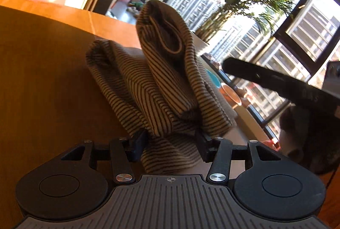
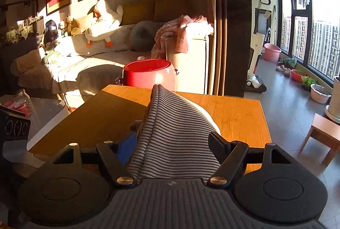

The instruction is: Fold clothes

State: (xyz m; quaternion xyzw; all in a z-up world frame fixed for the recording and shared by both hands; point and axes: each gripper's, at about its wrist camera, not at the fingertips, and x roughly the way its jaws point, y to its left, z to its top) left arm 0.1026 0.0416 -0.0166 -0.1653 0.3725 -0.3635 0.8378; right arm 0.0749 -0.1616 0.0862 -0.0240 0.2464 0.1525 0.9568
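Observation:
A brown-and-cream striped garment (image 1: pixel 165 80) lies bunched on the wooden table (image 1: pixel 42 59) and humps up in front of my left gripper (image 1: pixel 170 139). That gripper is shut on a pinched fold of the cloth near its lower end. In the right wrist view the same striped garment (image 2: pixel 174 129) fills the wide gap of my right gripper (image 2: pixel 173 139). It touches both fingers and rises to a ridge over the table (image 2: pixel 238 114). One black finger (image 1: pixel 265 80) of the right gripper reaches in from the right in the left wrist view.
A red pot (image 2: pixel 148 73) stands just past the table's far edge. Behind it is a sofa with a goose plush (image 2: pixel 102 22). A glass jar (image 2: pixel 21 101) sits on a side unit at left. A small wooden stool (image 2: pixel 323 133) and plant pots (image 2: pixel 320 93) stand on the floor by the windows.

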